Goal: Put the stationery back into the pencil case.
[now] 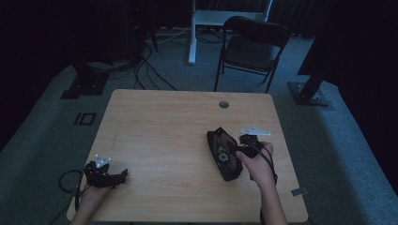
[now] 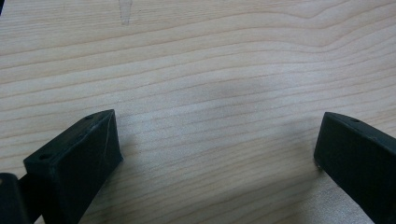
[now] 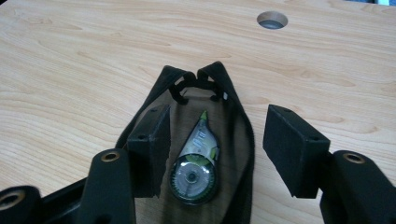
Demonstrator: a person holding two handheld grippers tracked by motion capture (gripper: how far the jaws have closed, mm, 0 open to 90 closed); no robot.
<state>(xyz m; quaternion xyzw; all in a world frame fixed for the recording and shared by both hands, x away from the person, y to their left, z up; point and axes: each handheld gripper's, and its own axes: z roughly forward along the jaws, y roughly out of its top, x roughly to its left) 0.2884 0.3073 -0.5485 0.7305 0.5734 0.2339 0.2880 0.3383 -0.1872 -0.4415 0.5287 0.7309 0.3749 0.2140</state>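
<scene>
Now the right claw [image 3: 212, 144] stands apart over a soft black fabric pouch [image 3: 243, 140] lying open on the pale wood-grain counter [image 3: 70, 70]; inside rests a clear, teardrop-shaped plastic correction-tape dispenser [image 3: 195, 165]. Well apart, the left claw [image 2: 217, 149] gapes over bare wood.

From my right gripper view the pouch [image 3: 238, 140] runs off the bottom edge, its left wall behind one jaw, which also covers the edge of the correction tape roller [image 3: 195, 163]. From up high the roller [image 1: 222, 152] is too small and dark to read. Bench [image 1: 164, 140] corners drop out of frame.
</scene>
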